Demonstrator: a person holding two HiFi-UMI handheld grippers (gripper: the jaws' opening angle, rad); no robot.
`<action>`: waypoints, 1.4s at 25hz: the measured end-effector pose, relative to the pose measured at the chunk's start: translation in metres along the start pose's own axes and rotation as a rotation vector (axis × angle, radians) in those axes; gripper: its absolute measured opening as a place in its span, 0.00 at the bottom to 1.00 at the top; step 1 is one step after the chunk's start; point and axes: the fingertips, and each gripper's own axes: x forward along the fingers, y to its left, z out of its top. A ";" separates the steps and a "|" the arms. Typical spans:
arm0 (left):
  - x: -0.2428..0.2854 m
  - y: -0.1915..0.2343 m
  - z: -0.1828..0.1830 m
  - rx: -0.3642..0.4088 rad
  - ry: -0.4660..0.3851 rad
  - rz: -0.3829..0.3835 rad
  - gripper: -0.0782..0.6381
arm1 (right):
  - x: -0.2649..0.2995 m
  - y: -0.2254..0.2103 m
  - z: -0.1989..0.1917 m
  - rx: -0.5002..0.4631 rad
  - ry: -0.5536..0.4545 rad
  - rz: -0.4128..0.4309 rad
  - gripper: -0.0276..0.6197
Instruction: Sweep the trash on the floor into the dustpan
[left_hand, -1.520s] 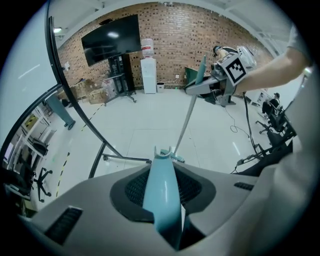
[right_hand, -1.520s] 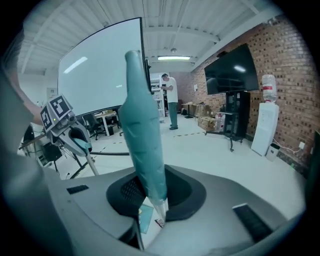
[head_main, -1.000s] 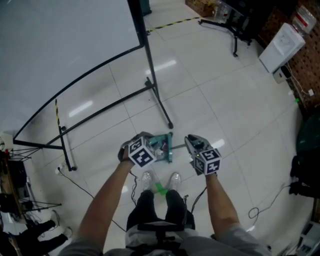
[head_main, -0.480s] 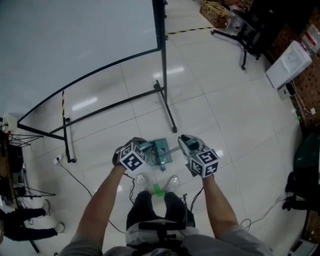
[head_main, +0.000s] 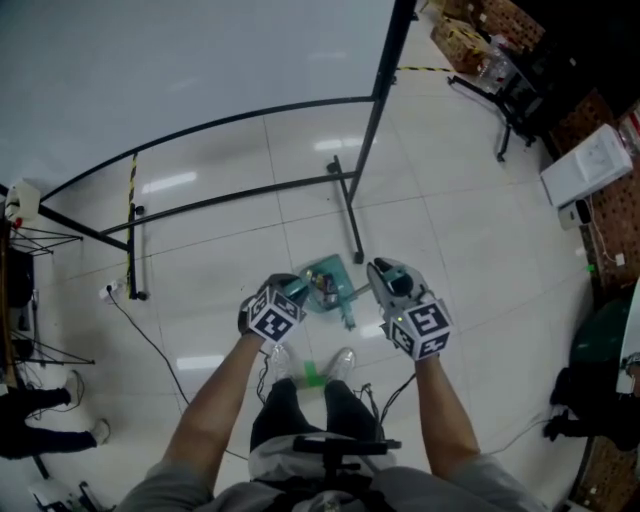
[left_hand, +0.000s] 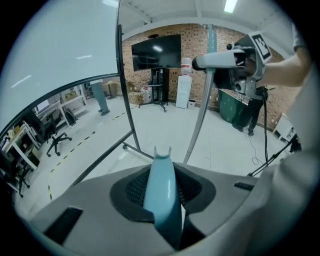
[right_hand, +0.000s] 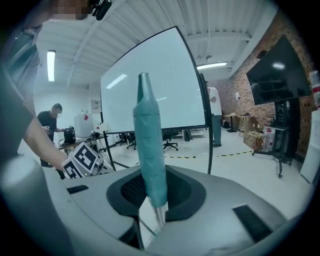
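Black whiteboard stand leg (head_main: 347, 210) just beyond teal dustpan (head_main: 325, 285).

The floor (head_main: 470, 260) is of pale tiles, smooth and very glossy. The dustpan handle (left_hand: 162, 195) is shiny light-blue plastic. The broom handle (right_hand: 148, 145) has a matt teal plastic grip over bare metal. The whiteboard (head_main: 180, 60) is smooth, and its frame (head_main: 240, 192) is black metal. The back wall (left_hand: 200, 40) is rough brick.

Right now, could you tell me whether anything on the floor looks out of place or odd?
A small bright green piece lies on the white tiled floor between the person's shoes, outside the teal plastic dustpan that holds scraps. Whether it is trash or a floor mark, I cannot tell. Nothing looks spilled or damaged.
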 end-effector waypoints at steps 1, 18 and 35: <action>0.003 0.001 -0.002 -0.015 -0.004 0.005 0.25 | 0.002 0.002 0.002 -0.017 0.007 -0.007 0.13; 0.016 0.015 -0.011 -0.048 -0.017 0.042 0.25 | 0.020 0.034 0.022 -0.064 0.001 0.031 0.13; 0.015 0.017 -0.013 -0.068 -0.020 0.016 0.25 | 0.030 0.044 0.024 -0.081 -0.018 0.075 0.13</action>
